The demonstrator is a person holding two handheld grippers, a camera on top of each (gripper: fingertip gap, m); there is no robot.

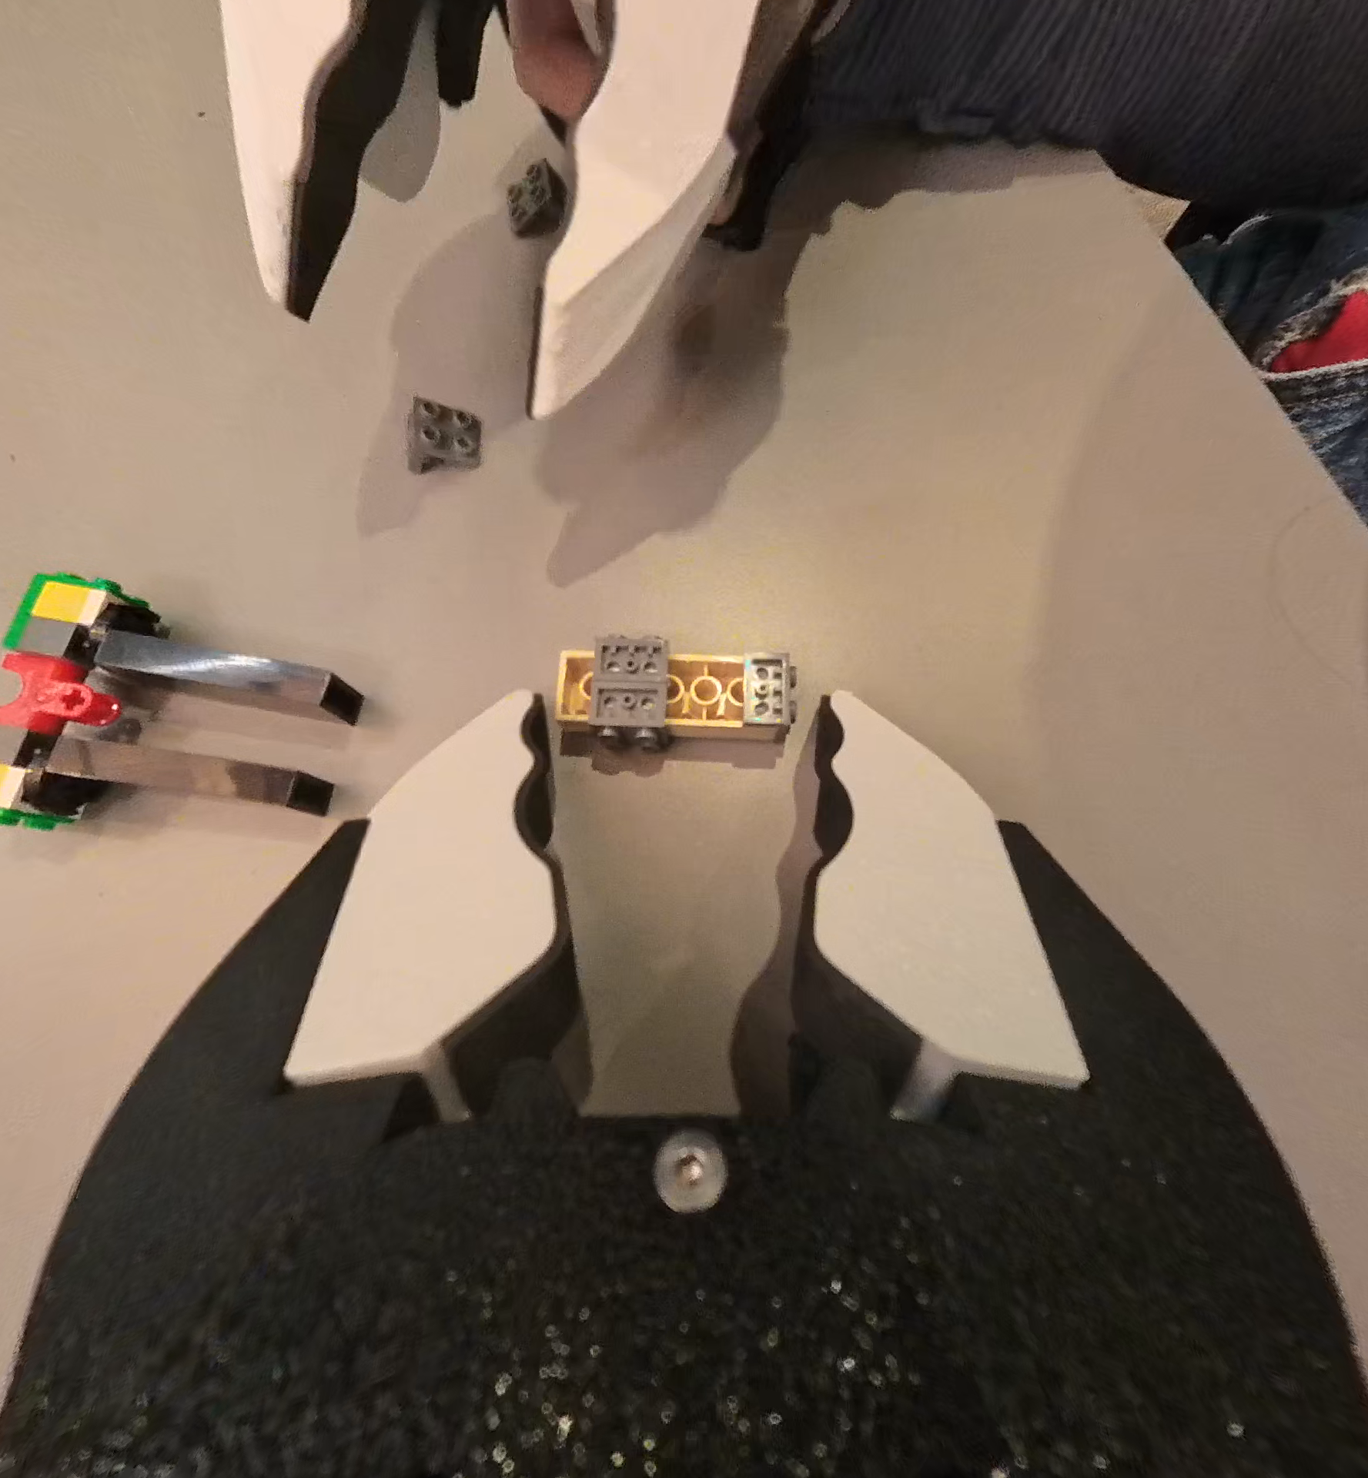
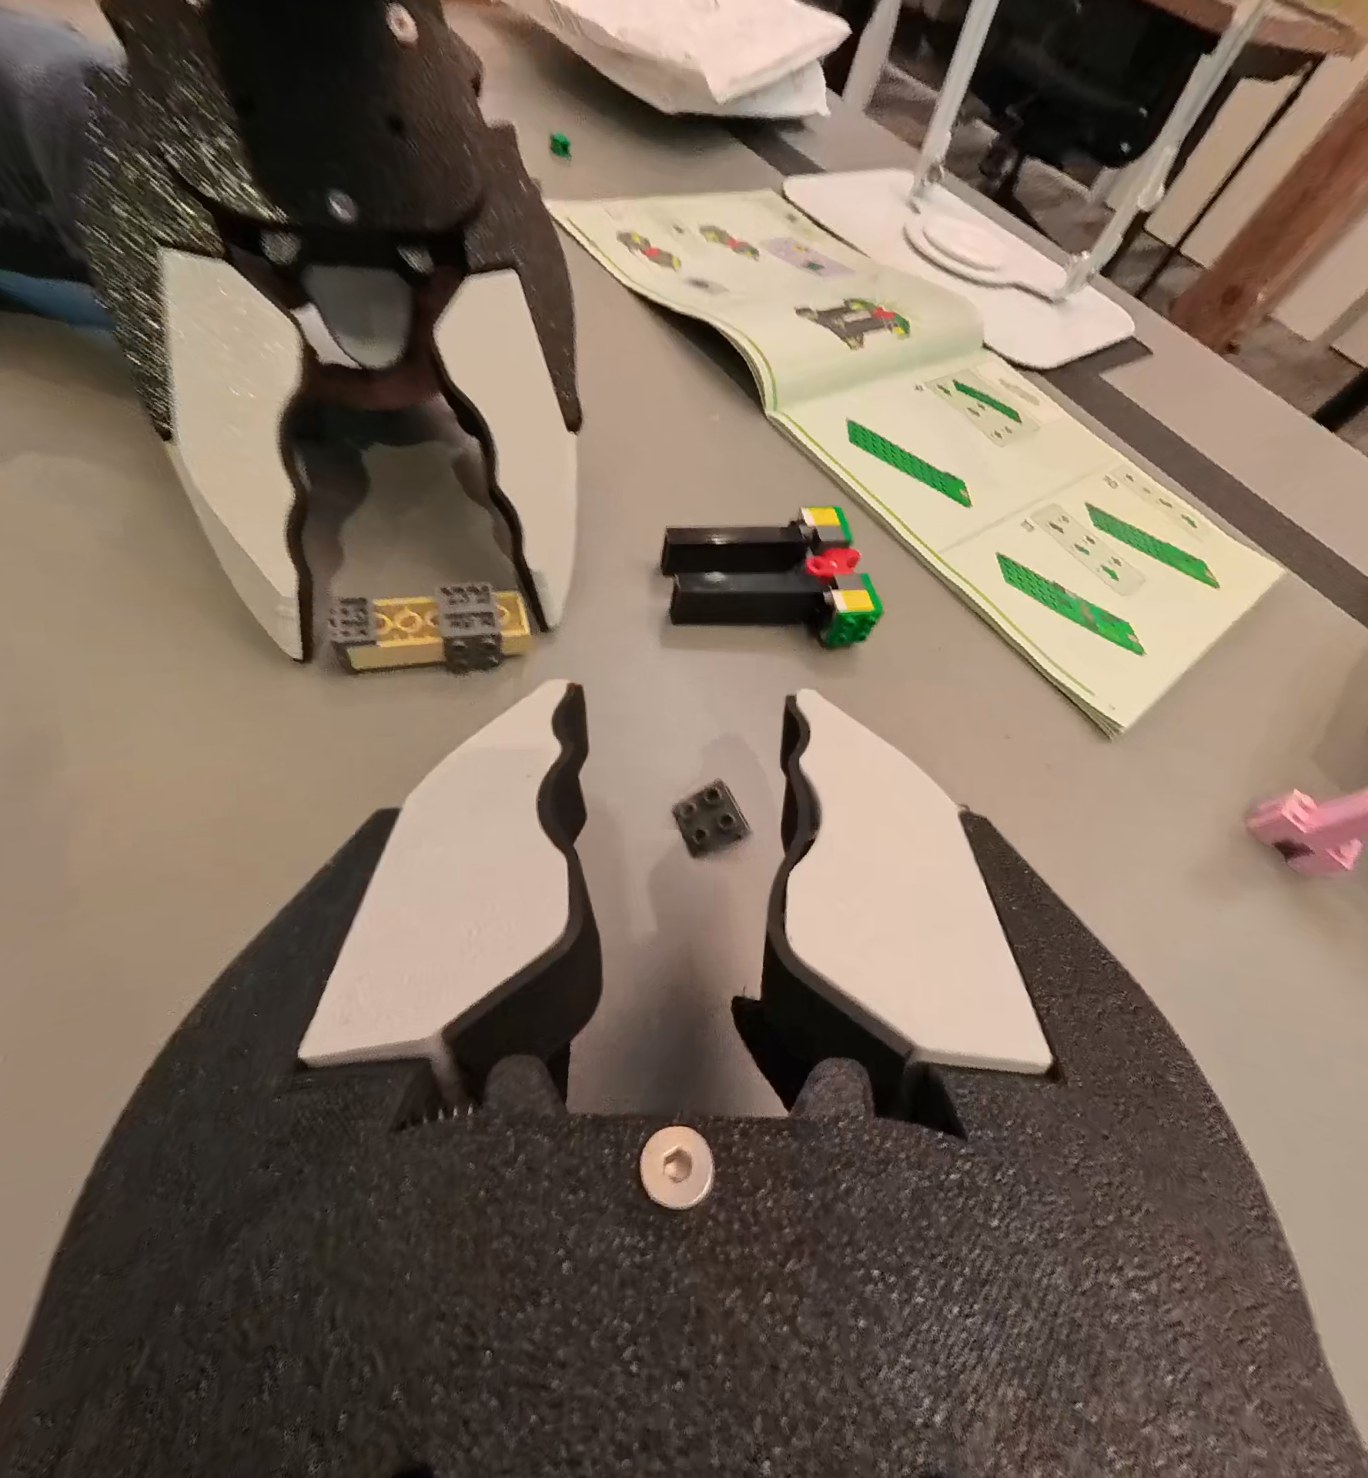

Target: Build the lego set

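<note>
A yellow brick (image 1: 704,689) lies on the grey table with grey small pieces clipped on it, one set across its middle (image 1: 628,692) and one at its right end (image 1: 770,686). My left gripper (image 1: 680,708) is open, its fingertips at either end of the brick; the right wrist view shows it (image 2: 423,632) straddling the brick (image 2: 404,622). My right gripper (image 2: 682,704) is open and empty, with a dark grey 2x2 plate (image 2: 711,817) on the table between its fingers. In the left wrist view it (image 1: 416,360) hovers over two grey 2x2 plates (image 1: 444,436) (image 1: 536,196).
A black, green, yellow and red sub-assembly (image 2: 776,576) lies right of the brick, also in the left wrist view (image 1: 104,704). An open instruction booklet (image 2: 904,400), a white stand base (image 2: 984,264), a pink lego figure (image 2: 1336,824) and a loose green piece (image 2: 559,144) lie beyond. A dark sleeve (image 1: 1104,96) is at the table edge.
</note>
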